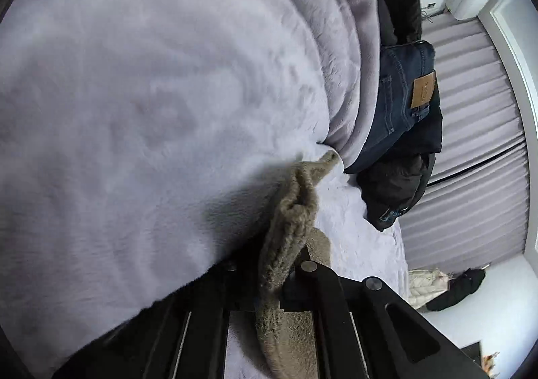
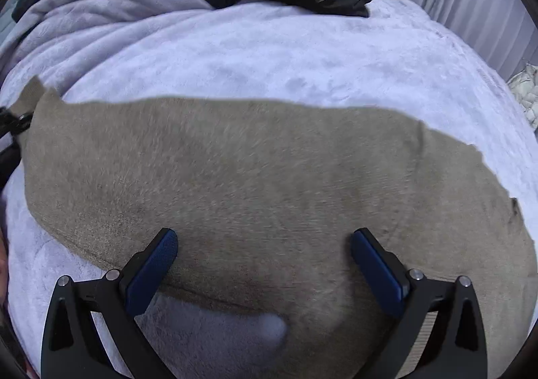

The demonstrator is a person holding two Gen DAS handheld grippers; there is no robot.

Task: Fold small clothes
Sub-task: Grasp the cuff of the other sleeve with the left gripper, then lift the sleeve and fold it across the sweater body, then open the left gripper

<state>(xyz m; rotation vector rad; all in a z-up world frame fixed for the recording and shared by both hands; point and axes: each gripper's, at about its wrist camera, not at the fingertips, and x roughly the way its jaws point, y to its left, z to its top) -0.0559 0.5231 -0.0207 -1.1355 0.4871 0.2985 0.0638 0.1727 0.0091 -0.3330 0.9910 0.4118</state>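
Jaws pressed together on one garment by the left gripper (image 1: 289,274); those of the right gripper (image 2: 264,244) spread wide above it.

One tan, fuzzy knitted garment (image 2: 252,177) is spread flat on one plush lilac blanket (image 2: 285,52), its ribbed edge bunched in the left pinch; one pair of denim jeans (image 1: 400,103) is piled behind.

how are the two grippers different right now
The left gripper is shut on the tan garment, bunching its edge; the right gripper is open above it, holding nothing. The right's blue pads show; the left's are hidden by cloth. Both are black, over the lilac blanket.
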